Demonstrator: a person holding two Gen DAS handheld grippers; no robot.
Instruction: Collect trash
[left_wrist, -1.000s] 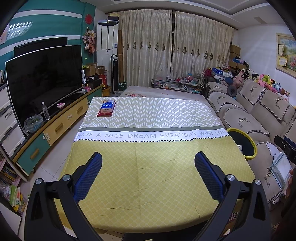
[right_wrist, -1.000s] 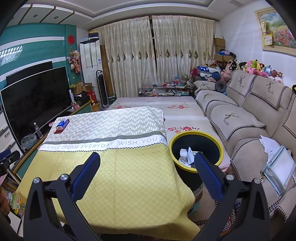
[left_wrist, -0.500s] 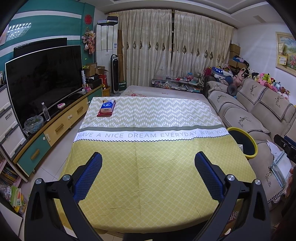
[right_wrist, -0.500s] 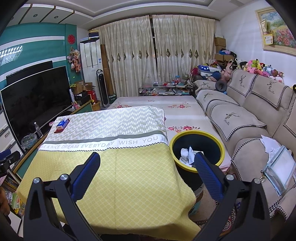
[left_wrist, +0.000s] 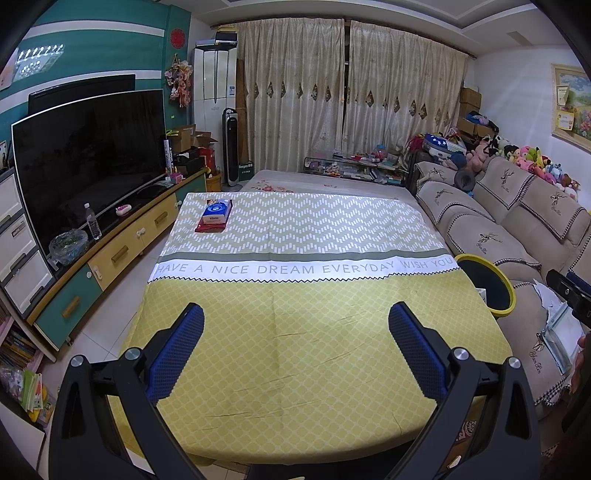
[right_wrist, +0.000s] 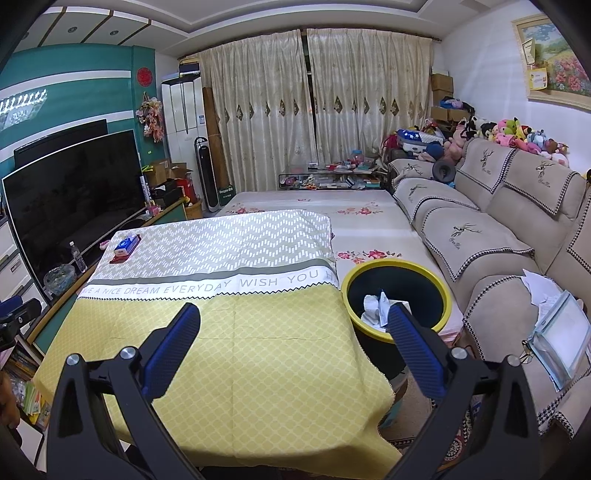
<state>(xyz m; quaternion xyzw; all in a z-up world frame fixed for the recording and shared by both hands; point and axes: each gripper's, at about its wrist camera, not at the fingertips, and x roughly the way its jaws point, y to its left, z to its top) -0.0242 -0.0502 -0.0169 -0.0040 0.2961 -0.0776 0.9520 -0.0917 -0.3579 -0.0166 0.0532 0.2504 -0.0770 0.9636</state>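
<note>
I am holding the left gripper (left_wrist: 295, 321) and right gripper (right_wrist: 293, 321) spread and empty above the tablecloth (left_wrist: 295, 332). Crumpled tissue trash (right_wrist: 376, 308) is sitting inside the yellow-rimmed bin (right_wrist: 436, 291) beside the table, so collection looks finished.

Right tool (right_wrist: 293, 323) spread wide, empty, above yellow tablecloth (right_wrist: 236, 354); crumpled paper (right_wrist: 375, 308) in yellow-rimmed bin (right_wrist: 439, 284) beside it.

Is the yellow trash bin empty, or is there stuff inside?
Not empty. The right wrist view shows crumpled white paper lying inside the yellow-rimmed bin beside the table. How full it is, I cannot tell.
</note>
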